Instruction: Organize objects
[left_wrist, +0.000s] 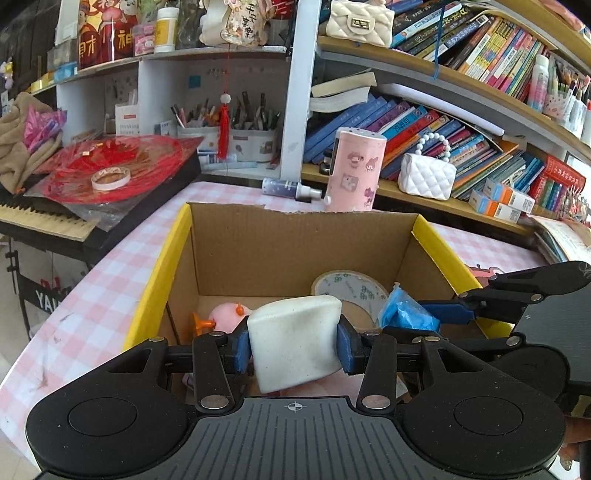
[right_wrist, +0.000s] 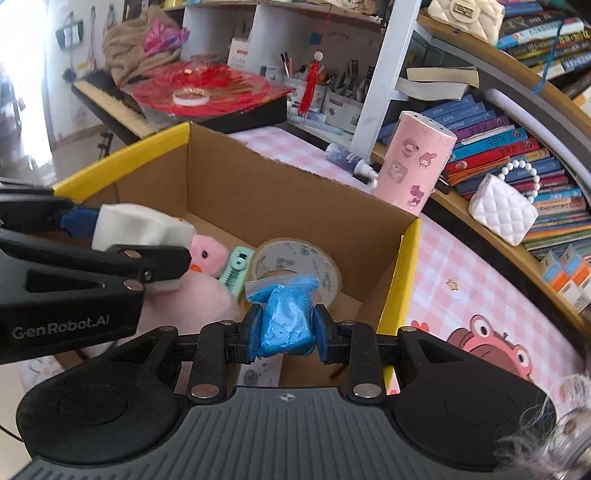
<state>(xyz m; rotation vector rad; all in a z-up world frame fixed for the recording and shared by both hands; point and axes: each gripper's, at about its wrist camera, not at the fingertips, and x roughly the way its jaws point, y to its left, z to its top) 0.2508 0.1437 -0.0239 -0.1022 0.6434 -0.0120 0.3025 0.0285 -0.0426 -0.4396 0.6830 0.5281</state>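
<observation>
Left tongs (left_wrist: 294, 347) gripping a white squashy foam block (left_wrist: 295, 343) over the open yellow-rimmed cardboard box (left_wrist: 295, 243). Right tongs (right_wrist: 287, 332) clamping a blue bagged clay lump (right_wrist: 286, 317) beside it

Pink plush toy (left_wrist: 225, 319) largely hidden behind the white sponge block (left_wrist: 295, 343), tape roll (left_wrist: 349, 291) partly covered by the blue bag (left_wrist: 406, 314), book spine titles (left_wrist: 424, 125) too small to be read

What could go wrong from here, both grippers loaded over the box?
1. The left gripper and right gripper sit close together over the cardboard box; they may collide on release.
2. The white foam block could land on the pink plush toy and bounce out.
3. The blue bag looks soft; it may cling to a pad.
</observation>
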